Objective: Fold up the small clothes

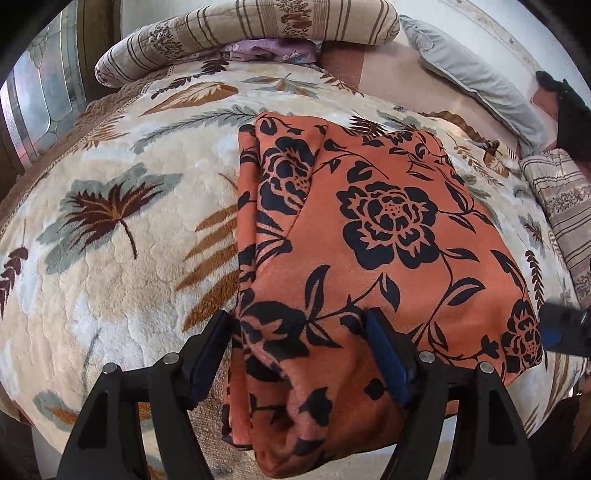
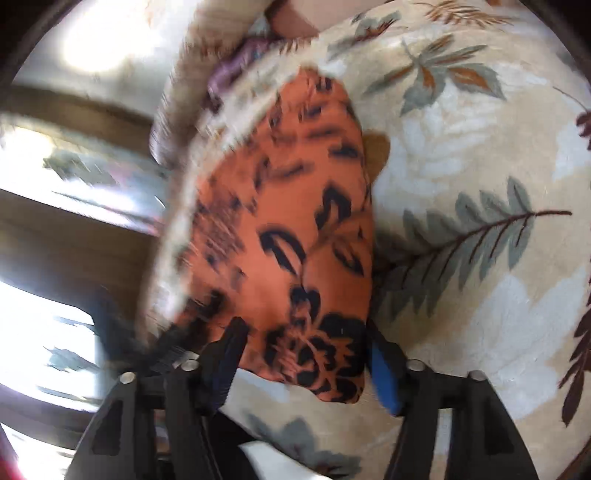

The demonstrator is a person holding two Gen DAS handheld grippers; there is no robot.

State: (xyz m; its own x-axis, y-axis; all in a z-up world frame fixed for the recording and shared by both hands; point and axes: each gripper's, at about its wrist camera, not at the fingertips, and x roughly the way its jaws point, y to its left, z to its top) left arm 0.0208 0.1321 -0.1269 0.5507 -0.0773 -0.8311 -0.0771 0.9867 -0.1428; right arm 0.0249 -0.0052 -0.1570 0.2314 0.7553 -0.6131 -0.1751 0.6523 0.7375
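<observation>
An orange garment with black flowers (image 1: 369, 240) lies folded into a rough rectangle on a cream leaf-patterned blanket (image 1: 122, 266). My left gripper (image 1: 299, 332) is open, its fingers spread to either side of the garment's near left part, which hangs over the bed edge. My right gripper (image 2: 306, 350) is open too, its fingers on either side of the garment's near corner (image 2: 314, 369). The right wrist view is motion-blurred. The right gripper's tip also shows in the left wrist view (image 1: 565, 328) at the garment's right corner.
Striped cushions (image 1: 251, 29) and a purple cloth (image 1: 273, 50) lie at the far end of the bed. A grey pillow (image 1: 476, 77) and another striped cushion (image 1: 565, 206) sit to the right. A glass door (image 1: 40, 96) stands at the left.
</observation>
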